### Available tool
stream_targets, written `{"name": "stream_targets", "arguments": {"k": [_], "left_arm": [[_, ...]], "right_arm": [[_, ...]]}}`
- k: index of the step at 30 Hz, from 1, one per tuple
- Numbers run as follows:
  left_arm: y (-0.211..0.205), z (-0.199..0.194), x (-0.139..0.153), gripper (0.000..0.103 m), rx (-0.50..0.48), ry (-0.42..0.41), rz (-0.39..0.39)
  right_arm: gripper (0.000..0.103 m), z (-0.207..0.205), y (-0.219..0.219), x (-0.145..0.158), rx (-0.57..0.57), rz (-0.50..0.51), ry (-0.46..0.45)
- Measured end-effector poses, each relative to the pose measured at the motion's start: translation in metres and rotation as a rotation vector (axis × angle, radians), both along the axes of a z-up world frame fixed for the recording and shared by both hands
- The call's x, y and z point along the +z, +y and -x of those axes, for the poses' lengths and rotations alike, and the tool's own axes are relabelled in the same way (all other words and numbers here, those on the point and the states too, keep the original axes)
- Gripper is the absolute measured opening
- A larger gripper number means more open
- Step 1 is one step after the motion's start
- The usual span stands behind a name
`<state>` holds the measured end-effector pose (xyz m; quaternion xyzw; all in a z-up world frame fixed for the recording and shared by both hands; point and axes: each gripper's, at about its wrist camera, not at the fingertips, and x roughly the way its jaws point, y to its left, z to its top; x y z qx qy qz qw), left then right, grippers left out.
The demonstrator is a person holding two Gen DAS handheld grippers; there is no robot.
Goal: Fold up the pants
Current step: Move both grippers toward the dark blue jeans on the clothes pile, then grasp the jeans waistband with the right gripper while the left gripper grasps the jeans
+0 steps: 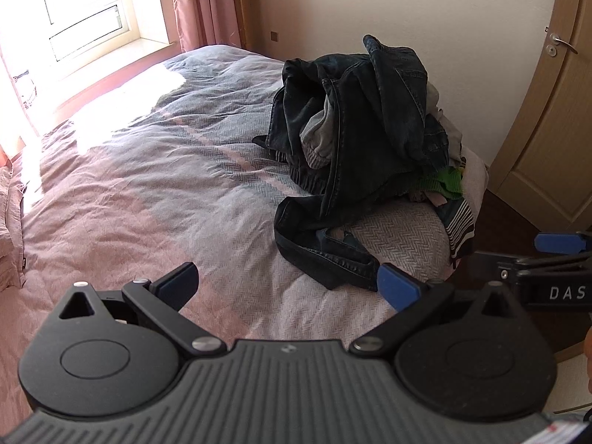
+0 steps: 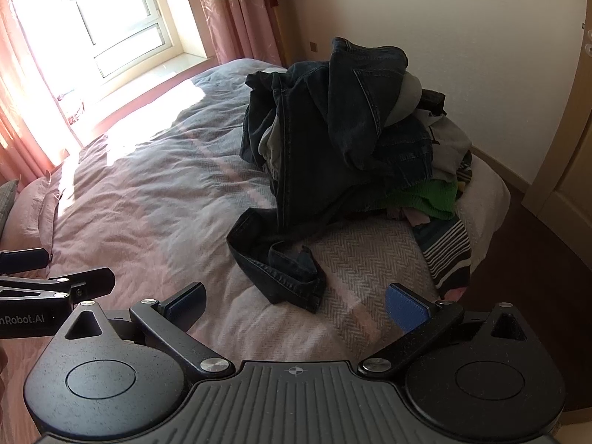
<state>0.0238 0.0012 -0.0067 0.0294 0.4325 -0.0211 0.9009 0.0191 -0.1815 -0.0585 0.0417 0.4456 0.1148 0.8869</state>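
Note:
Dark denim pants lie crumpled on top of a heap of clothes at the far right of the bed. One leg hem trails toward me over the cover. My left gripper hovers above the bed, open, its blue right pad close to that hem and not touching it. The right gripper is open as well, just short of the hem, with nothing between its fingers. Each gripper shows at the edge of the other's view.
The bed has a pink and grey cover, with sunlight on its far left. The heap also holds green, grey and striped clothes. A pillow lies at the left. A window, curtains, a wall and a door surround the bed.

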Motion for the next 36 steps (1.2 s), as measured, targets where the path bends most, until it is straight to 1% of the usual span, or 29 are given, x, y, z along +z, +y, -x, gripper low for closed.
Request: {"name": "stream_targets", "arguments": {"k": [10, 18, 21, 24, 28, 31, 34, 36], "left_arm": [[0.002, -0.007, 0.002, 0.102, -0.019, -0.004, 0.002], [0.012, -0.013, 0.004, 0.102, -0.040, 0.001, 0.006], [0.018, -0.016, 0.005, 0.102, -0.053, 0.001, -0.001], [0.026, -0.021, 0.005, 0.102, -0.073, 0.000, -0.004], [0.038, -0.037, 0.003, 0.102, -0.073, -0.001, -0.022], [0.043, -0.056, 0.000, 0.102, -0.068, 0.005, -0.010], [0.041, -0.082, -0.004, 0.102, -0.049, 0.005, 0.000], [0.035, -0.101, -0.007, 0.102, -0.032, 0.000, 0.001]], "right_arm": [[0.101, 0.003, 0.005, -0.002, -0.016, 0.003, -0.011], [0.101, 0.003, 0.010, 0.000, -0.041, 0.000, -0.011], [0.101, 0.003, 0.012, 0.001, -0.074, -0.014, -0.015], [0.099, 0.004, 0.009, 0.003, -0.128, -0.037, -0.052], [0.092, -0.001, 0.008, 0.004, -0.171, -0.041, -0.086], [0.087, -0.013, 0.004, 0.007, -0.187, -0.034, -0.122], [0.085, -0.034, -0.004, 0.011, -0.186, -0.033, -0.152], [0.084, -0.055, -0.013, 0.011, -0.172, -0.044, -0.174]]}}
